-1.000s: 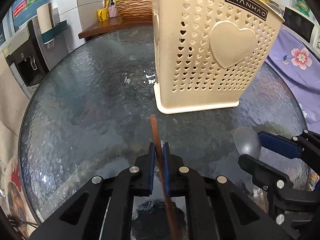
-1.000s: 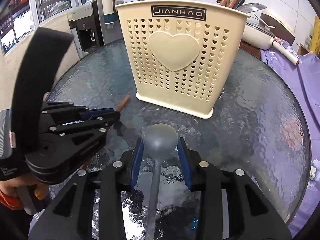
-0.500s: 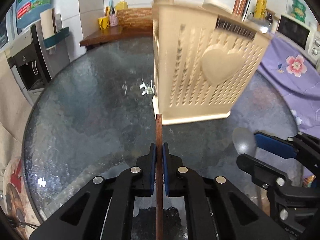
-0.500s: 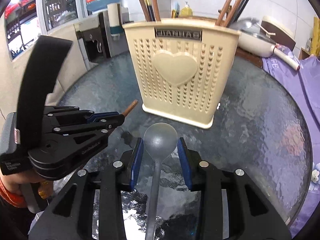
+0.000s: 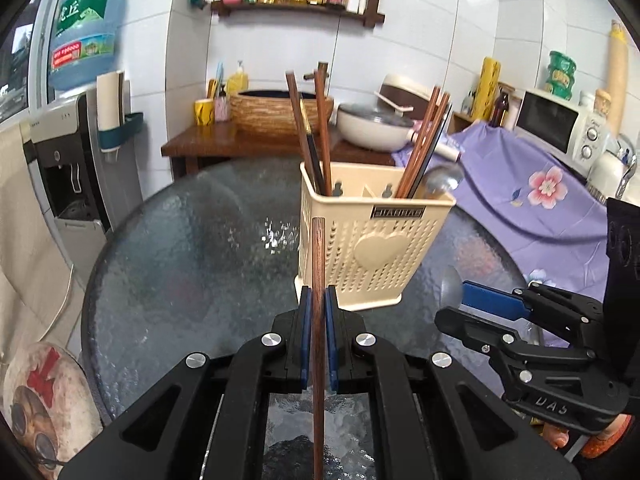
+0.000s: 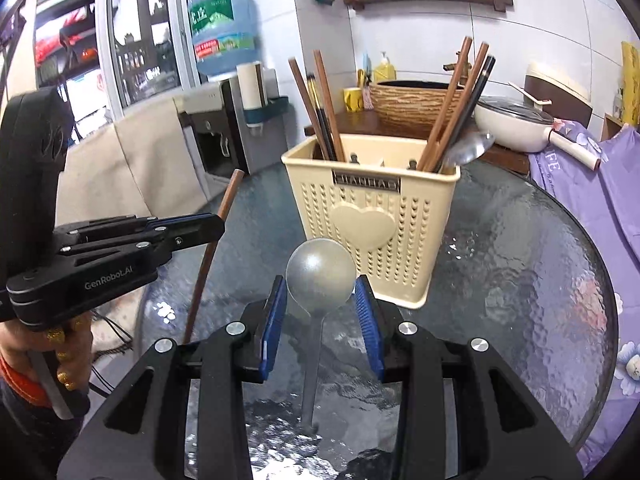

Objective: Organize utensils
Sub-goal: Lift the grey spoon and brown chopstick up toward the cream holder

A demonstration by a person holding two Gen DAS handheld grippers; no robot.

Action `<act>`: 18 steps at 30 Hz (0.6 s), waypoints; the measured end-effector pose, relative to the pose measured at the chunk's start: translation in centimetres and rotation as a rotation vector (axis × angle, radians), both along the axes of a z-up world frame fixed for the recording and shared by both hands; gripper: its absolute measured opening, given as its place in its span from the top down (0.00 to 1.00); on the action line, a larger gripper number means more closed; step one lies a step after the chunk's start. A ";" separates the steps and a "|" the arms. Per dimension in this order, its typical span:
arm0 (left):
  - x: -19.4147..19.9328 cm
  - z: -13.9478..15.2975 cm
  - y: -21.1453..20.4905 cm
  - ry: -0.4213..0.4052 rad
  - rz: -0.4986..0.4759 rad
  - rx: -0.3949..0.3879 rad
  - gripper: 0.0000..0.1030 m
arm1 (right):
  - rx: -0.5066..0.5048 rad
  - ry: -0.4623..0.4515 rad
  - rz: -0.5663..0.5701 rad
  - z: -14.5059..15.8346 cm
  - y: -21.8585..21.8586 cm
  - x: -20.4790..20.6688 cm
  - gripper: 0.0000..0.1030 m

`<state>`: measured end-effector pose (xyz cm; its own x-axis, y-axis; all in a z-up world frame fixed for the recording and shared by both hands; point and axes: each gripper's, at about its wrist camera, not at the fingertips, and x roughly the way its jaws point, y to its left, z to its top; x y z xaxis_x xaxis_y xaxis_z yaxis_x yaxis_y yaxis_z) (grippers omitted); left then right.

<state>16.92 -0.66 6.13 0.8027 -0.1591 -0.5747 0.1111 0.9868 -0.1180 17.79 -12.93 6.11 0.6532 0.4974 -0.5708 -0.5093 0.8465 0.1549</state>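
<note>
Two tongs raised over rippled glass worktop [image 5: 168, 280]: left tongs [image 5: 319, 312] pinching slim brown wooden chopstick [image 5: 318, 264], right tongs [image 6: 320, 312] clasping matte grey round-bowled spoon [image 6: 320, 276]; heart-perforated cream plastic holder [image 6: 368, 220] beyond.

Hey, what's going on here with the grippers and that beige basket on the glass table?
A person is sorting utensils with a handheld gripper in each hand. The left gripper has its jaws shut on a single wooden chopstick. The right gripper holds a grey spoon by its bowl. Both are raised above the round glass table, in front of the beige utensil holder, which already contains chopsticks and a metal spoon. Neither held item is in the holder yet.
</note>
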 end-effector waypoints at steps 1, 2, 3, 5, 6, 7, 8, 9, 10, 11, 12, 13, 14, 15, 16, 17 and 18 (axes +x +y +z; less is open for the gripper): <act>-0.1 0.3 0.1 -0.006 -0.002 -0.002 0.94 | 0.014 0.000 0.003 0.4 -0.1 0.0 0.65; -0.1 0.6 0.2 -0.009 -0.006 -0.008 0.94 | 0.020 -0.001 0.003 0.7 -0.1 0.0 0.73; -0.1 0.6 0.3 -0.011 -0.011 -0.012 0.94 | 0.024 -0.004 0.008 1.0 -0.1 0.0 0.81; -0.3 1.1 0.3 -0.021 -0.021 -0.015 0.94 | 0.042 -0.006 0.012 1.6 -0.3 0.1 0.83; -0.4 1.2 0.3 -0.026 -0.023 -0.012 0.94 | 0.045 -0.007 0.014 1.9 -0.3 0.2 0.83; -0.5 1.4 0.2 -0.033 -0.024 -0.009 0.94 | 0.032 -0.012 0.011 2.0 -0.2 0.3 0.83; -0.6 1.5 0.2 -0.035 -0.026 -0.010 0.94 | 0.018 -0.016 0.005 2.1 -0.2 0.5 0.84; -0.8 1.5 0.3 -0.036 -0.027 -0.011 0.94 | 0.013 -0.015 0.000 2.0 -0.1 0.7 0.85; -0.8 1.4 0.3 -0.035 -0.025 -0.011 0.94 | 0.011 -0.007 -0.001 1.8 -0.1 0.8 0.87; -0.7 1.4 0.4 -0.034 -0.025 -0.012 0.94 | 0.007 0.000 -0.001 1.6 0.0 0.9 0.89; -0.7 1.3 0.4 -0.033 -0.026 -0.013 0.94 | 0.004 0.002 -0.003 1.4 0.0 1.0 0.89; -0.7 1.3 0.4 -0.032 -0.026 -0.014 0.94 | 0.003 0.007 -0.005 1.2 -0.1 1.1 0.89; -0.7 1.4 0.6 -0.036 -0.023 -0.015 0.94 | 0.000 0.013 -0.003 0.9 0.0 1.2 0.89; -0.7 1.4 0.6 -0.040 -0.016 -0.015 0.94 | -0.009 0.019 0.001 0.6 0.1 1.3 0.89; -0.8 1.5 0.8 -0.044 -0.009 -0.017 0.94 | -0.024 0.023 0.011 0.2 0.6 1.5 0.88; -1.0 1.6 1.2 -0.049 0.000 -0.020 0.94 | -0.032 0.017 0.013 -0.1 0.8 1.5 0.84; -1.1 1.6 1.6 -0.052 0.008 -0.025 0.94 | -0.041 0.009 0.018 -0.4 1.2 1.5 0.81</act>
<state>15.80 0.92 7.77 0.8330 -0.1664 -0.5277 0.1098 0.9844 -0.1371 19.28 -11.76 5.73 0.6395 0.4846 -0.5968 -0.5230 0.8432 0.1244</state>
